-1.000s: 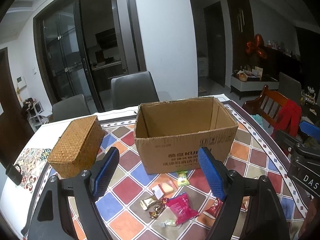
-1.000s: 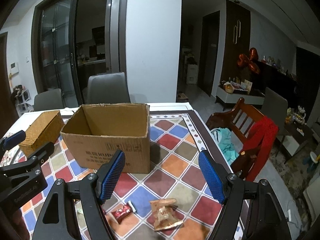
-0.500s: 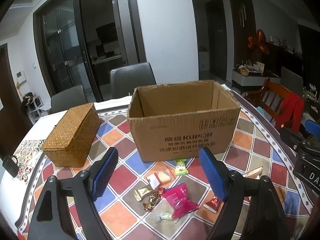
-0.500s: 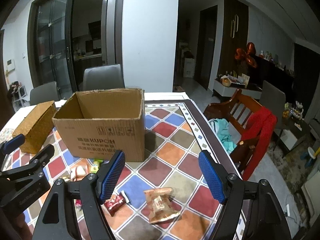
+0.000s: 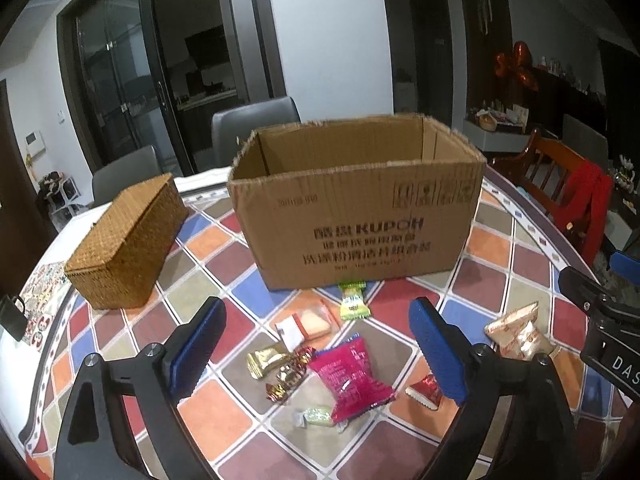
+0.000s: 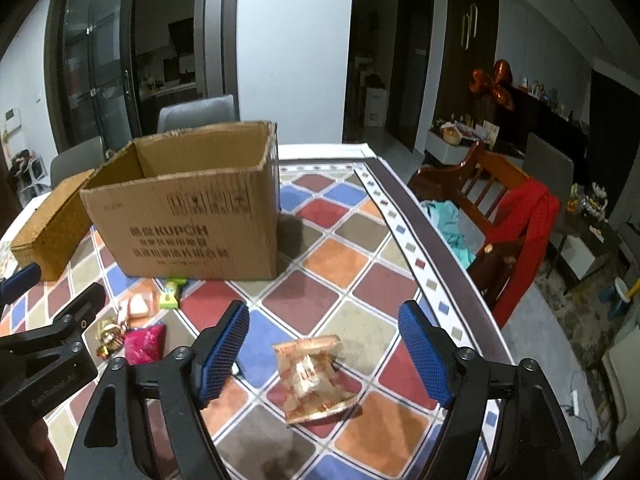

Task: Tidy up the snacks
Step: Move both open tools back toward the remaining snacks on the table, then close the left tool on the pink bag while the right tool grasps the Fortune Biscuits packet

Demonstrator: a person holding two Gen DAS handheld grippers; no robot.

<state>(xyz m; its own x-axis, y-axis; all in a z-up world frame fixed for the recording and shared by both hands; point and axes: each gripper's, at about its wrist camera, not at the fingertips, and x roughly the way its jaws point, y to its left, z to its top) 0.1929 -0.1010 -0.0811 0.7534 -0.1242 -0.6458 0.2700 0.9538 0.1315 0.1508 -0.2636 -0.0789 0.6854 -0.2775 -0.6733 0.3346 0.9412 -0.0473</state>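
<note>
An open-topped cardboard box [image 5: 352, 208] stands on the tiled table. Loose snacks lie in front of it: a pink packet [image 5: 350, 380], a green candy [image 5: 352, 300], a white-and-orange packet [image 5: 304, 326], a gold candy [image 5: 266, 360] and a red candy [image 5: 424, 390]. My left gripper [image 5: 316, 350] hangs above this pile with its jaws opening and nothing between them. A tan crinkled packet [image 6: 312, 376] lies alone further right. My right gripper [image 6: 324, 352] is open above it, one finger on each side, not touching it.
A lidded wicker basket [image 5: 124, 240] sits left of the box. The table edge [image 6: 424, 248] runs along the right, with a wooden chair [image 6: 492, 184] holding red cloth just beyond it. Grey chairs [image 5: 256, 128] stand behind the table.
Both grippers have sunk toward the table, so the box and snacks look nearer. The left jaws have spread wider. Nothing on the table has moved.
</note>
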